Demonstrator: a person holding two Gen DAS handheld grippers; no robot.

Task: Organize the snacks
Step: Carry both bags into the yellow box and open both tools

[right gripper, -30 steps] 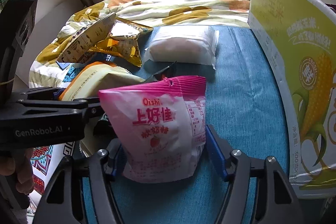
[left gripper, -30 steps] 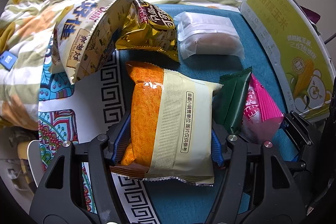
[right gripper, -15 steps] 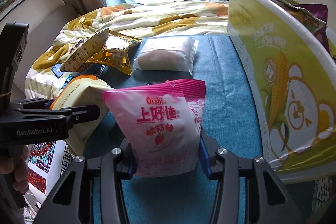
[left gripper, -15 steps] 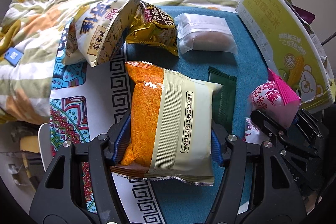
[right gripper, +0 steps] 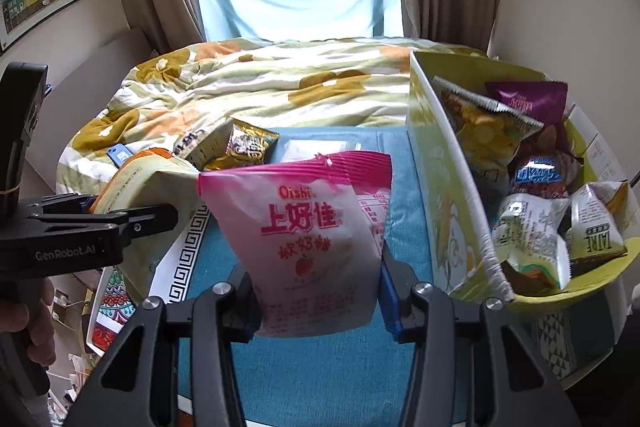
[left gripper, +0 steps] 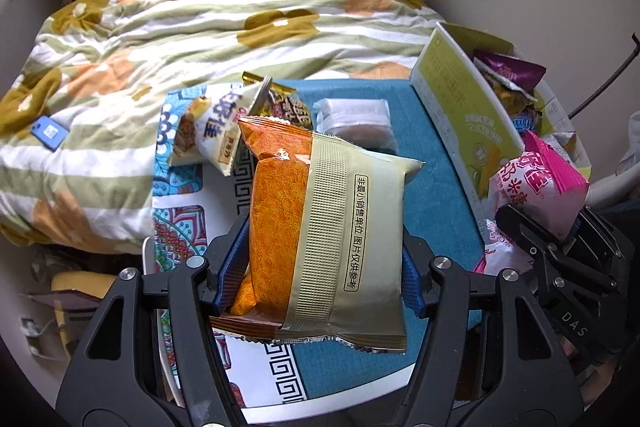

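Two packets are in the air at once, one in each tool, so the step in hand looks like the carry from the blue mat toward the yellow box. At the left of the right-wrist view, the left tool (right gripper: 160, 217) comes in as a dark bar; in its own view, lower centre, the left tool (left gripper: 320, 267) is pinching the orange-and-cream packet (left gripper: 324, 231) by its sides, lifted above the blue mat (left gripper: 436, 195). Further back, upper centre of that frame, a white-and-blue chip bag (left gripper: 212, 135), a gold bag (left gripper: 288, 107) and a clear-wrapped bun (left gripper: 354, 121) lie near each other, not yet sorted. In the centre of the right-wrist view the right tool (right gripper: 320, 299) is clamped on the pink Oishi packet (right gripper: 308, 239), held upright just left of the yellow box (right gripper: 452, 195). At the right of that frame the box holds several bags. The next move probably calls for carrying the pink packet rightward over the near wall, then spreading the fingers above the pile, with the left tool following.
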